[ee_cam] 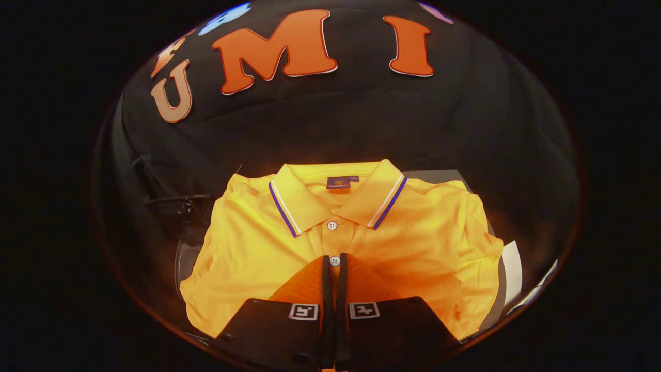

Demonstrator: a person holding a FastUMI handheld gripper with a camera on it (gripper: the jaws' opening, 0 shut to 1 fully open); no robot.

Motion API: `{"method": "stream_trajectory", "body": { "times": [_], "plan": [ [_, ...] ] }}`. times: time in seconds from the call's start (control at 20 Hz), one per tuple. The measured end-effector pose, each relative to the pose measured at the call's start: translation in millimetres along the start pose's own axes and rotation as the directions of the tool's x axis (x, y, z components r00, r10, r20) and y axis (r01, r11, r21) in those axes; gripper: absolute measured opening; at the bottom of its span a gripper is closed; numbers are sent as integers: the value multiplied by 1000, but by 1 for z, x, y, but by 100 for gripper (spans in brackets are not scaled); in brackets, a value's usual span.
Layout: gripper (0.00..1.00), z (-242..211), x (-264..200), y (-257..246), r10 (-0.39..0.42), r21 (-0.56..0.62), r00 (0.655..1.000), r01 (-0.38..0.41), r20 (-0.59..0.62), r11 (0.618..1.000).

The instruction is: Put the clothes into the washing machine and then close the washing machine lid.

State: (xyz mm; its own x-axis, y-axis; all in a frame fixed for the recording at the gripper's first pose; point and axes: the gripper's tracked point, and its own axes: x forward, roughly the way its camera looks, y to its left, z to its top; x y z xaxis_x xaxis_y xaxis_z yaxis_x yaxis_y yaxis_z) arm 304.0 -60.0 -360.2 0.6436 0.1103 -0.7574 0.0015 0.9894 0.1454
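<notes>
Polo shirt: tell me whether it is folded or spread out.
Folded. The polo shirt lies flat, collar up, sleeves tucked out of sight, a neat rectangle. The tool sits shut over its placket.

dim booth | warm overhead glow on shirt (330, 243) | fisheye-warped edges

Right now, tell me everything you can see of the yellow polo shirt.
The yellow polo shirt lies folded, front up, collar toward the booth wall. Its collar is edged with white and blue stripes, a dark blue label sits inside the neck, and two white buttons run down the placket. The fabric looks smooth and lightly wrinkled. It rests on a grey surface. The gripper has its jaws nearly together over the placket; whether they pinch the cloth is unclear.
</notes>
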Motion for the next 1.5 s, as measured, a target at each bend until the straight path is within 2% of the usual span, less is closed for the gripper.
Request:
{"method": "stream_trajectory", "body": {
  "times": [0.25,0.55,0.9,1.15,1.3,1.5],
  "plan": [
    [8,8,-12,1,69,87,990,-80,124,993],
    [8,51,-73,28,165,108,953,-198,253,974],
    [8,65,-153,106,211,72,905,-254,370,965],
    [8,61,-209,188,247,53,874,-295,419,954],
    [8,51,-225,239,264,44,864,-312,429,949],
    [8,28,-225,303,300,-15,868,-321,395,947]
  ]
}}
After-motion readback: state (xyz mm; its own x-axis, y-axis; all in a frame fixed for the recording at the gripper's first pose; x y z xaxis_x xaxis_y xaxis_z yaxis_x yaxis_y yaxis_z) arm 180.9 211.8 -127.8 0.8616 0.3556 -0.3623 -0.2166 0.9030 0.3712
